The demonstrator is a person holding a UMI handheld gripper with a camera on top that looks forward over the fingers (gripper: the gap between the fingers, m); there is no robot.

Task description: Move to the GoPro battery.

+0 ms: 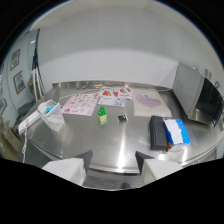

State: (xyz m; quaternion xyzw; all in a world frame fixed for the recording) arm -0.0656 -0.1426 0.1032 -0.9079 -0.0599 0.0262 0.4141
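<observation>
A small dark block, the GoPro battery (pixel 122 118), lies on the shiny metal table (pixel 100 145) well beyond my fingers and slightly right of a small green object (pixel 102 115). My gripper (pixel 116 161) is held above the table's near edge, open, with nothing between its fingers (pixel 85 159). The battery lies roughly straight ahead of the gap between them.
A black keyboard-like item (pixel 158 132) and a blue-and-white packet (pixel 177 131) lie ahead to the right. Colourful printed sheets (pixel 80 104) and a pink patterned sheet (pixel 148 102) lie at the far side. A clear container (pixel 51 112) stands to the left. A dark monitor (pixel 209 102) sits far right.
</observation>
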